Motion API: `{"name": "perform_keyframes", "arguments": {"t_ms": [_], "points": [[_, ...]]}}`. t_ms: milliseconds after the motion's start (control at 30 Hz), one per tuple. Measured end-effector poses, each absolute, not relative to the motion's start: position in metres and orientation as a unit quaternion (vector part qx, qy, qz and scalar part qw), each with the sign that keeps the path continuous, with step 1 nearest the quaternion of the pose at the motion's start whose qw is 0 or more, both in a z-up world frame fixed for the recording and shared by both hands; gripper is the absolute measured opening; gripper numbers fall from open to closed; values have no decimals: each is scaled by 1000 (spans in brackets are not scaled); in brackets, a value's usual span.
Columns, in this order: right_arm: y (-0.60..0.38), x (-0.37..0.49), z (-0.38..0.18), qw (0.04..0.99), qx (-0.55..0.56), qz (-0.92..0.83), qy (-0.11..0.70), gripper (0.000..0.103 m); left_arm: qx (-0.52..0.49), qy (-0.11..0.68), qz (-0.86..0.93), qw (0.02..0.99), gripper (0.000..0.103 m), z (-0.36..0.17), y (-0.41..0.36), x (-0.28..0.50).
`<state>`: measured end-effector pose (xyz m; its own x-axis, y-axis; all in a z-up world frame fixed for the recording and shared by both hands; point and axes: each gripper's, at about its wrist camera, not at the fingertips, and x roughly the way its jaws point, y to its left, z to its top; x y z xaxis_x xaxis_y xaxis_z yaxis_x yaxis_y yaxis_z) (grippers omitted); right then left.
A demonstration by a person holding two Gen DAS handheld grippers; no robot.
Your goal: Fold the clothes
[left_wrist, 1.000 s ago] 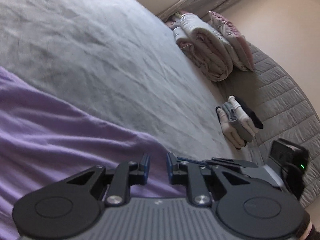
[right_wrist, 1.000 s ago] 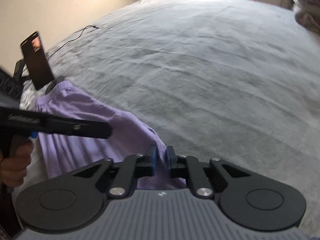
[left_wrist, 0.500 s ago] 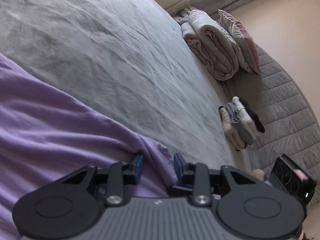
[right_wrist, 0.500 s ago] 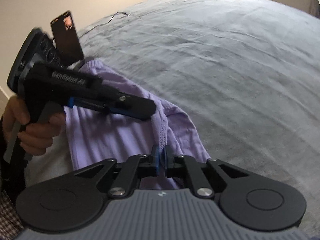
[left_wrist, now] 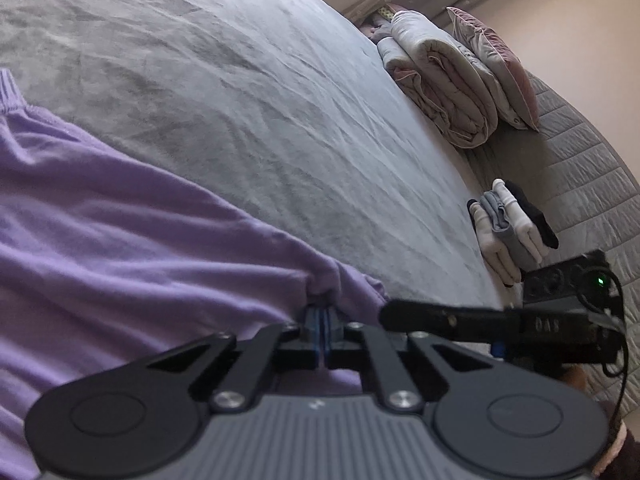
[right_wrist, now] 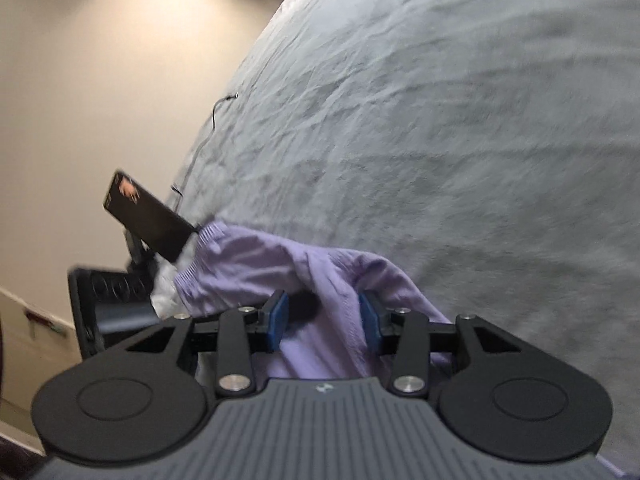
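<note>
A lilac garment (left_wrist: pixel 120 232) lies spread on the grey bed (left_wrist: pixel 248 92), filling the lower left of the left wrist view. My left gripper (left_wrist: pixel 323 320) is shut on a bunched edge of that garment. In the right wrist view the same lilac garment (right_wrist: pixel 256 264) is gathered in folds, its ribbed cuff at the left. My right gripper (right_wrist: pixel 324 320) is open, with a fold of the cloth standing loosely between its blue pads. The right gripper's body (left_wrist: pixel 500 324) shows at the right of the left wrist view.
A rolled quilt (left_wrist: pixel 440 80) and a pink pillow (left_wrist: pixel 492 68) lie at the far side by the padded headboard (left_wrist: pixel 580 184). A small stack of folded clothes (left_wrist: pixel 508 228) sits near them. A black phone on a stand (right_wrist: pixel 148 216) and a cable (right_wrist: pixel 216 108) are at the bed's left edge.
My left gripper went from open to shut on the garment's edge. My right gripper, shut on the cloth half a second ago, has opened. The right view has swung toward the wall.
</note>
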<state>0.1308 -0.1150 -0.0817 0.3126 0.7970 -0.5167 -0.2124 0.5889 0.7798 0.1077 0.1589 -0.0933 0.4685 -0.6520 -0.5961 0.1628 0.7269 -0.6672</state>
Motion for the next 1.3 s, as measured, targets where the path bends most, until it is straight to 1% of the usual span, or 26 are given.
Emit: {"name": "perform_keyframes", "arguments": {"t_ms": [167, 300, 367, 433, 467, 533, 600, 700, 800, 967, 1033, 1067, 1100, 1233, 1267, 1300], "points": [[-115, 144, -91, 724, 372, 329, 479, 44, -272, 452, -252, 811, 4, -93, 158, 107], [-131, 148, -86, 734, 419, 303, 440, 44, -264, 449, -255, 814, 4, -89, 159, 106], [-135, 149, -87, 733, 423, 295, 445, 44, -259, 442, -255, 820, 5, -84, 162, 104], [-133, 149, -85, 737, 410, 292, 452, 42, -249, 425, -249, 834, 6, -76, 167, 101], [-131, 149, -84, 740, 402, 290, 455, 40, -244, 415, -245, 841, 6, -72, 170, 99], [-127, 148, -83, 746, 386, 287, 461, 31, -242, 393, -232, 856, 6, -66, 180, 98], [-122, 149, -79, 763, 361, 276, 460, 9, -247, 376, -203, 870, 6, -64, 191, 98], [-117, 143, -66, 802, 323, 268, 425, 5, -244, 353, -142, 892, 6, -65, 206, 99], [-114, 145, -62, 833, 281, 248, 407, 5, -225, 352, -93, 904, 6, -69, 213, 103], [-105, 144, -66, 860, 205, 234, 403, 4, -213, 354, -86, 907, 5, -71, 214, 104], [-102, 142, -63, 865, 187, 235, 402, 7, -210, 352, -89, 908, 6, -69, 214, 102], [-101, 140, -62, 867, 178, 236, 402, 12, -210, 351, -91, 908, 6, -68, 216, 101], [-100, 139, -61, 869, 169, 236, 401, 13, -209, 347, -93, 909, 6, -65, 218, 99], [-87, 135, -53, 879, 136, 236, 391, 14, -202, 326, -97, 919, 6, -52, 226, 90], [-85, 131, -49, 883, 128, 232, 387, 17, -198, 320, -100, 921, 6, -50, 229, 89], [-86, 127, -46, 889, 120, 227, 380, 27, -193, 315, -104, 923, 6, -48, 232, 87]]}}
